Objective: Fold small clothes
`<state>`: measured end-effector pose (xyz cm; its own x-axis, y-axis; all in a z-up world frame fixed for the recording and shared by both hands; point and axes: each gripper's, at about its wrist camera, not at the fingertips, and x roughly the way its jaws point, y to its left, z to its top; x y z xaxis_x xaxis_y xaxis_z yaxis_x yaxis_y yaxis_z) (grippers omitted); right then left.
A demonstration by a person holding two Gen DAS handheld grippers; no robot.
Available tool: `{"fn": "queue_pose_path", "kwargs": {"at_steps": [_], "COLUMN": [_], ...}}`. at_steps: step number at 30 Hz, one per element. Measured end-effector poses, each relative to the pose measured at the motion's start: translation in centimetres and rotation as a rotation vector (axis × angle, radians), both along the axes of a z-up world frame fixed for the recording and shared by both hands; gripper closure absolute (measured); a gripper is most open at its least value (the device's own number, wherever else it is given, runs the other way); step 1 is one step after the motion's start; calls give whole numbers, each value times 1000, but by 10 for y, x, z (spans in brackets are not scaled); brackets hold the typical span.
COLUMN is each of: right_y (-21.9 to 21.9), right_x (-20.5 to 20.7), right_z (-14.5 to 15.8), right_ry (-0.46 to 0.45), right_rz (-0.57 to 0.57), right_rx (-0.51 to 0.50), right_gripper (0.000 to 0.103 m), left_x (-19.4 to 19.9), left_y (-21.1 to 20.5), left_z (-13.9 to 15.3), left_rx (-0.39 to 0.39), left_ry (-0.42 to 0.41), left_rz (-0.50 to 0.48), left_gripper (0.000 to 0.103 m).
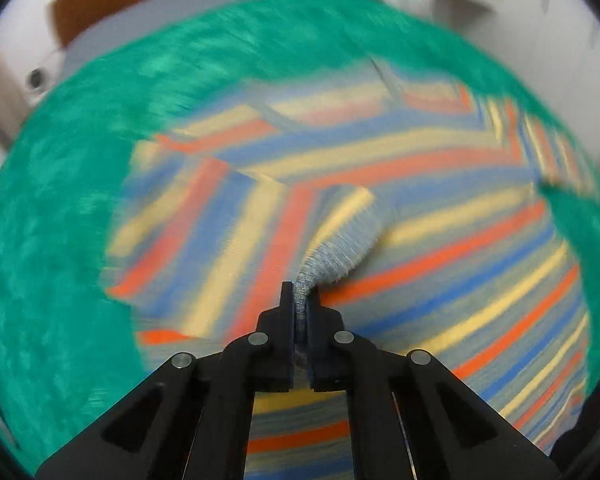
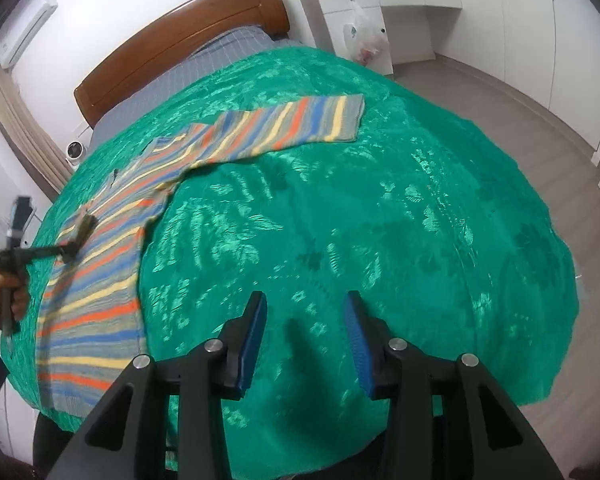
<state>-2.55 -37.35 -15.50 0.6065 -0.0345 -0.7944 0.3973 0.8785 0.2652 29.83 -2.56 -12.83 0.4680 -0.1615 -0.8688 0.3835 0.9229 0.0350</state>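
Note:
A striped knit sweater (image 2: 100, 276) in grey, orange, blue and yellow lies on a green bedspread (image 2: 340, 200). One sleeve (image 2: 300, 120) stretches out to the far right. My left gripper (image 1: 302, 300) is shut on the grey ribbed cuff (image 1: 332, 252) of the other sleeve and holds it above the sweater's body (image 1: 460, 280). The left wrist view is motion-blurred. In the right wrist view the left gripper (image 2: 82, 232) shows at the far left over the sweater. My right gripper (image 2: 306, 312) is open and empty above bare bedspread, well right of the sweater.
A wooden headboard (image 2: 180, 36) and grey sheet (image 2: 220, 48) are at the far end of the bed. A white desk (image 2: 360, 4) with a plastic bag (image 2: 366, 36) stands behind. Wood floor (image 2: 540, 120) and white wardrobes lie to the right.

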Motion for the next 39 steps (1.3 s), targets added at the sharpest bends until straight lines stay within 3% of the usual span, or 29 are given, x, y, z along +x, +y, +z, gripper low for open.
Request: {"fn": "queue_pose_path", "kwargs": {"at_steps": [3,6,9,12,18,22,23,25,26,27,29,33,35,37,39], "right_y": [8,14,21,33,46,47,47,47,46,45,44,41,42,45,46], "right_x": [6,16,23,27,30,26,26,25,25,25,27,41,50,62,75], "right_z": [3,1,-4,-10,-16,-14,-13,-12,-12,-12,-13,-10,-5,-3,-5], "right_ry": [-29,-35,-33,-19,19,26,28,30,28,26,21,2,-19,-40,-63], "right_rz": [0,5,1,17,34,33,32,26,17,9,-3,3,25,49,73], "right_rx": [-1,12,36,46,46,28,21,4,-7,-16,-22,-46,-86,-142,-206], "right_gripper": [63,62,62,62,62,62,62,55,52,48,45,45,44,33,31], "left_x": [11,23,25,22,20,18,17,10,0,-13,-39,-84,-100,-108,-109], "left_y": [68,146,209,247,249,244,242,238,236,232,221,187,170,158,157], "left_z": [34,46,32,1,-45,-56,-54,-48,-43,-34,-24,-26,-36,-50,-63], "left_rx": [-68,-45,27,76,143,181,184,203,209,199,155,54,33,25,16], "left_ry": [-76,-120,-100,-33,30,7,-6,-27,-46,-85,-139,-135,-136,-149,-171], "left_rz": [190,433,620,710,712,706,704,707,710,706,664,542,485,444,455], "left_gripper": [100,100,100,100,100,97,91,63,39,26,19,12,10,8,3]}}
